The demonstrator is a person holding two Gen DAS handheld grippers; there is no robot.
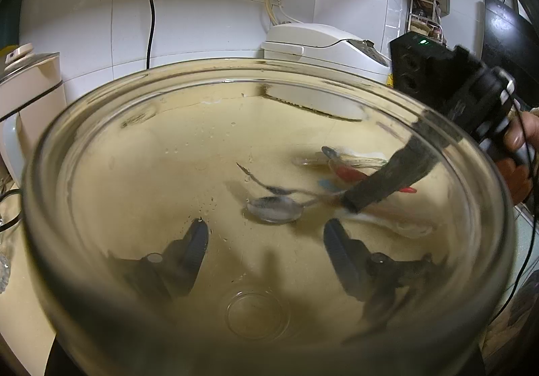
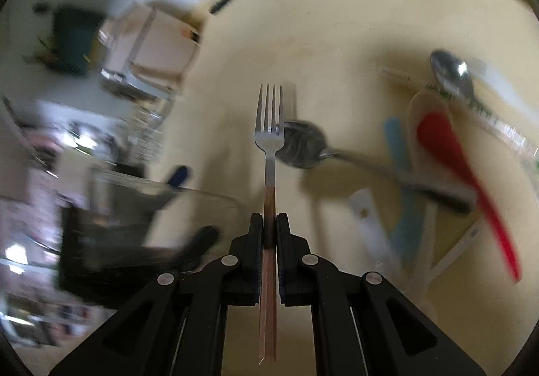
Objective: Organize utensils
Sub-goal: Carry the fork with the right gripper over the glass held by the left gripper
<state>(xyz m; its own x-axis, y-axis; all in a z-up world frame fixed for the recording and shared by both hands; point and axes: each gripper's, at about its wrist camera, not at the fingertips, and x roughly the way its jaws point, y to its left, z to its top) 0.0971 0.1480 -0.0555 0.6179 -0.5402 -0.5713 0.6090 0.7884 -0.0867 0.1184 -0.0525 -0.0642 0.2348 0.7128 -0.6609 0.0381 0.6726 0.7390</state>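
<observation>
Right gripper (image 2: 269,224) clamps fork (image 2: 269,126); left gripper (image 1: 266,241) grips glass jar (image 1: 101,113); no legible writing.

Right gripper (image 2: 269,224): matte black, two flat fingers (image 2: 256,241) with ribbed blue-grey pad faces, driven by angular linkage arms with triangular cut-outs behind the jaws. Four round silver pivot pins sat behind the jaws, two per side. Left gripper (image 1: 266,234): same black fingers (image 1: 197,241) with ribbed pads and a silver pin on each link. Thin black cable ran by the right unit's handle.
</observation>
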